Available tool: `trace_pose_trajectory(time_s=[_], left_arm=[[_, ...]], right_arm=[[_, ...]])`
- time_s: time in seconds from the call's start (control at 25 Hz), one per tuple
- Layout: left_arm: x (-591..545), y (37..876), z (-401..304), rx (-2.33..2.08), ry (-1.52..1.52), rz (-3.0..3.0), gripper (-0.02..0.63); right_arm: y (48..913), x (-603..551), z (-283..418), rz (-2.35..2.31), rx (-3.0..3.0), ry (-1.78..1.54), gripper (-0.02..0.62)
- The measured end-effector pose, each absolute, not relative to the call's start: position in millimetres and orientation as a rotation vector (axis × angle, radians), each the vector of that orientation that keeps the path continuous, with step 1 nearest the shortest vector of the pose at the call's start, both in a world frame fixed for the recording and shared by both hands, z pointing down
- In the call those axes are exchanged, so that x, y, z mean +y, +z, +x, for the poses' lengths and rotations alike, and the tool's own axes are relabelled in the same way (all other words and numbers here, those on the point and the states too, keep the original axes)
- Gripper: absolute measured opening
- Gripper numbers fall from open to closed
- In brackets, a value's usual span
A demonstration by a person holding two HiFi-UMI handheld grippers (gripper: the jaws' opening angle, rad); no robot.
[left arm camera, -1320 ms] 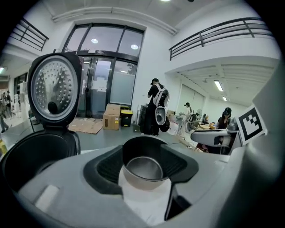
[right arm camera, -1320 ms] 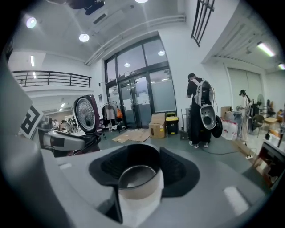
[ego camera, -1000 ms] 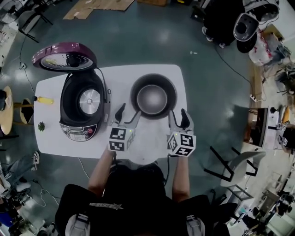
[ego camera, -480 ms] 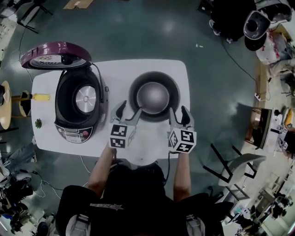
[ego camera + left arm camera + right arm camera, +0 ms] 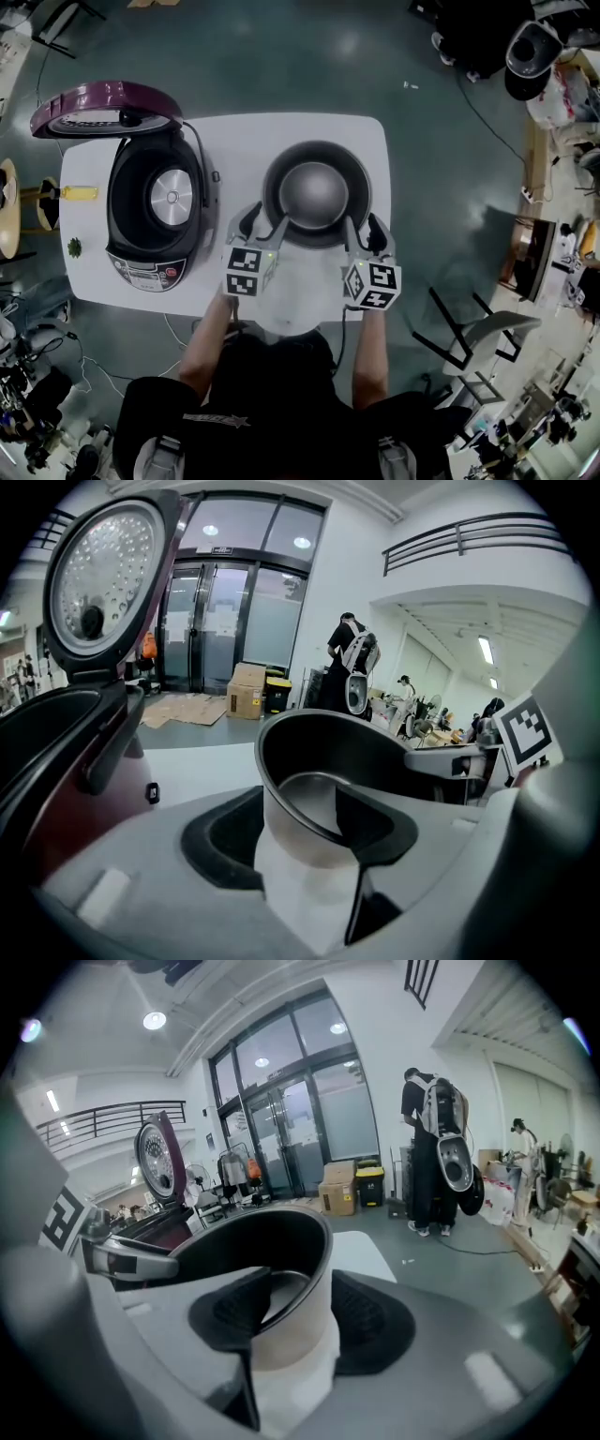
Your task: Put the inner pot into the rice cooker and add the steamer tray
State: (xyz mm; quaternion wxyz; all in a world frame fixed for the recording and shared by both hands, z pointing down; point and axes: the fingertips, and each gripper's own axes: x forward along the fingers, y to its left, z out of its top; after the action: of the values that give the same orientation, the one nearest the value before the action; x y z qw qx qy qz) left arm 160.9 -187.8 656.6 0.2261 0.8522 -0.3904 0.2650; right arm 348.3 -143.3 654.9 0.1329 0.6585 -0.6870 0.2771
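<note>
Straddling the near rim of the inner pot [image 5: 314, 192], the left gripper [image 5: 264, 221] and right gripper [image 5: 362, 225] stood wide, jaws just closing round its wall, not yet pinching. Both needed to clamp evenly, then lift level.

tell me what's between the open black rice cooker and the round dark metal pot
Nothing: the head view shows bare white table between rice cooker and inner pot.

The left gripper [image 5: 300, 834] fills the lower frame. Its grey jaws have just been closing, with the near wall of the dark round metal inner pot [image 5: 323, 747] between them, one pad outside and one inside. The open maroon rice cooker [image 5: 56, 761] stands at left, its lid [image 5: 103, 574] raised at upper left.
</note>
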Motion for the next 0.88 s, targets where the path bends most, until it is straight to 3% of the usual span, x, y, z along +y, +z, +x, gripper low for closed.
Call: trace_pose_trajectory(time_s=[0.88], left_arm=[[-188, 637, 159, -1.167, 0.647, 2.349, 0.201]], right_arm=[[633, -141, 347, 1.966, -1.999, 0.784, 0.146]])
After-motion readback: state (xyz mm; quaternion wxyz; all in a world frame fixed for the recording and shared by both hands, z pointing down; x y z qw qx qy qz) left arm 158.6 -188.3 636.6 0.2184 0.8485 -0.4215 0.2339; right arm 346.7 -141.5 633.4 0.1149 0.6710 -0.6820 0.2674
